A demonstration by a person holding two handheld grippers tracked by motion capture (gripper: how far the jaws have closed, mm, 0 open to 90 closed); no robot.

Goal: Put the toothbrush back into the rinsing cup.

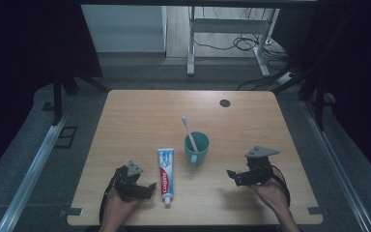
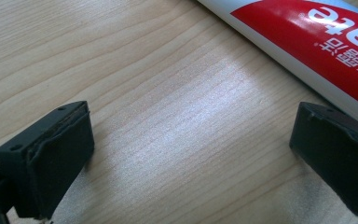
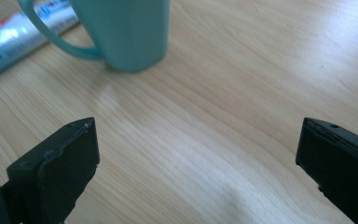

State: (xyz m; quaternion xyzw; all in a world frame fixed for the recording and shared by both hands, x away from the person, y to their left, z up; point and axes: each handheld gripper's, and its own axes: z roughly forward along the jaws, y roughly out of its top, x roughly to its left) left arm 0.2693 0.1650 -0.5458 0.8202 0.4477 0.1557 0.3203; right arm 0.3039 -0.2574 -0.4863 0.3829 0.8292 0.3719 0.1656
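I hold the left gripper [image 1: 145, 186] released near the table's [image 1: 251, 111] front edge, its jaws spread just beside the toothpaste tube [image 1: 165, 175]. The right gripper [image 1: 231, 175] is released too, facing the mug [image 1: 196, 148] across bare wood. A toothbrush [image 1: 189, 131] stands in the mug, mid-table.

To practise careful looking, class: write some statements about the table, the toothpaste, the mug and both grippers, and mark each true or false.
1. The toothbrush stands in the teal mug. True.
2. The toothpaste tube is held by the left gripper. False: it lies on the table beside open fingers.
3. The right gripper is open. True.
4. The mug lies on its side. False: it stands upright.
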